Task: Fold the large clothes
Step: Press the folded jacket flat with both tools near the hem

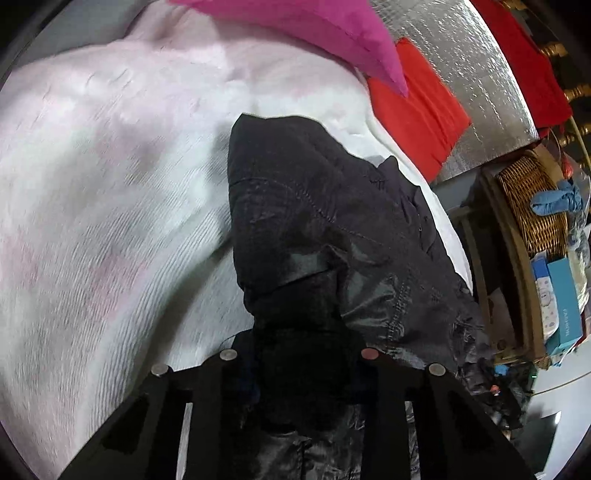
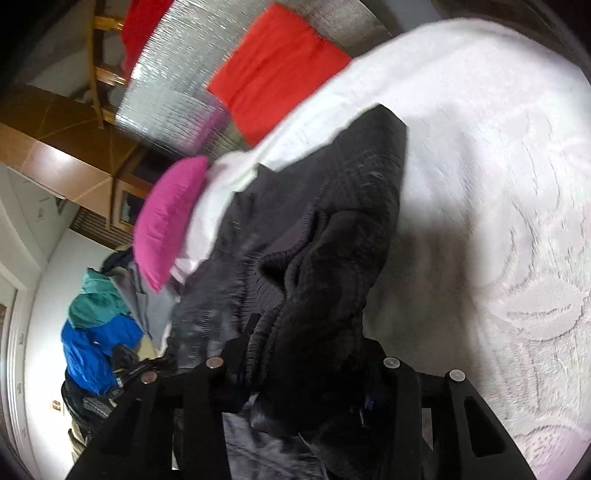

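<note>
A large black garment (image 1: 295, 206) with stitched seams and a shiny lining lies bunched on a white bedspread (image 1: 110, 184). One end rises into my left gripper (image 1: 299, 350), whose jaws are shut on the dark cloth that fills the gap between them. In the right wrist view the same black garment (image 2: 332, 221) shows a ribbed knit edge and a fleecy fold. It hangs up from the bedspread (image 2: 498, 184) into my right gripper (image 2: 303, 363), which is shut on a thick wad of it. The fingertips of both grippers are hidden by fabric.
A pink pillow (image 1: 332, 33) and a red cushion (image 1: 417, 110) lie by a silver quilted headboard (image 1: 461, 74). A wicker basket (image 1: 532, 203) and boxes stand beside the bed. A heap of blue and teal clothes (image 2: 96, 332) sits beyond the bed's edge.
</note>
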`<state>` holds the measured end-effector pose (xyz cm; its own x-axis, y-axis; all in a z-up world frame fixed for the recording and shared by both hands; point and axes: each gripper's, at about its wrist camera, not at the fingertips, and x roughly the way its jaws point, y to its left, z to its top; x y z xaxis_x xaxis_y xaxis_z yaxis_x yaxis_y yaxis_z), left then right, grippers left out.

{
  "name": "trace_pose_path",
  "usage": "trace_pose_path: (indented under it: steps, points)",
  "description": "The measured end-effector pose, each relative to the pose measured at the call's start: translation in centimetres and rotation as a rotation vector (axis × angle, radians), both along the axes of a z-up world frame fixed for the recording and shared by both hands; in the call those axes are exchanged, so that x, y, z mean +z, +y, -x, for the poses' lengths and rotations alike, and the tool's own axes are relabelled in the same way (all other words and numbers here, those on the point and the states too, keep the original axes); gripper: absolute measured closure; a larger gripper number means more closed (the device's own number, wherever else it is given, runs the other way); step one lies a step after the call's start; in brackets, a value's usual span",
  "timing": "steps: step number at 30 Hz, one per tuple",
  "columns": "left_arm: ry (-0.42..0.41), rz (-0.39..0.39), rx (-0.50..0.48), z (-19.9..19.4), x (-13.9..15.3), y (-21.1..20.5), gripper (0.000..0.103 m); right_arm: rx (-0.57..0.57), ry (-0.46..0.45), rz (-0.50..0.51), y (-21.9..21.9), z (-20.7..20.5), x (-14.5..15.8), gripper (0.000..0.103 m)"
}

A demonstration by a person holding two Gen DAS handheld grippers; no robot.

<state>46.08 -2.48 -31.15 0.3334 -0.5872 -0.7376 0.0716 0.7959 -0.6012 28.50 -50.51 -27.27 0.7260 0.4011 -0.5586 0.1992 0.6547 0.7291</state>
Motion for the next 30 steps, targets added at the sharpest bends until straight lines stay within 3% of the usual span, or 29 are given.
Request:
trace_pose_path:
  steps: [5, 8, 10, 14, 19, 24, 25, 26, 27, 30]
  points:
    - [-0.061, -0.041, -0.044, -1.6, 1.2, -1.2, 0.074, -0.026, -0.045, 0.017, 0.5, 0.2, 1.6, 0.057]
    - [-0.053, -0.058, -0.062, -2.4, 0.5, -1.5, 0.073, -0.061, 0.006, 0.029, -0.2, 0.0, 0.5, 0.056]
    - [-0.044, -0.064, -0.074, -2.2, 0.0, -1.2, 0.07, -0.082, 0.066, 0.021, -1.1, -0.1, -0.7, 0.048]
    - [-0.012, -0.088, -0.072, -1.4, 0.6, 0.3, 0.045, -0.091, 0.134, -0.021, -2.0, 0.1, -1.6, 0.035]
    - [0.006, -0.031, -0.06, -0.1, 1.5, 2.5, 0.037, -0.087, 0.125, 0.04, -2.7, 1.2, -0.6, 0.024]
    - [0.056, 0.019, -0.052, 0.2, 0.0, 3.0, 0.038, -0.05, 0.129, -0.013, -2.4, 0.9, -2.4, 0.023]
    - [0.044, 0.012, -0.057, 0.4, -0.1, 2.8, 0.038, -0.046, 0.117, 0.012, -1.9, 0.9, -2.3, 0.025]
    - [0.036, 0.008, -0.057, 0.4, -0.2, 2.2, 0.048, -0.04, 0.109, 0.042, -1.3, 0.7, -2.1, 0.039]
    - [0.035, 0.008, -0.059, 0.4, -0.3, 2.0, 0.059, -0.028, 0.099, 0.055, -0.9, 0.7, -1.8, 0.047]
    - [-0.004, -0.009, -0.054, 1.0, 0.4, 1.4, 0.067, -0.024, 0.043, 0.132, 0.5, 1.1, 0.2, 0.057]
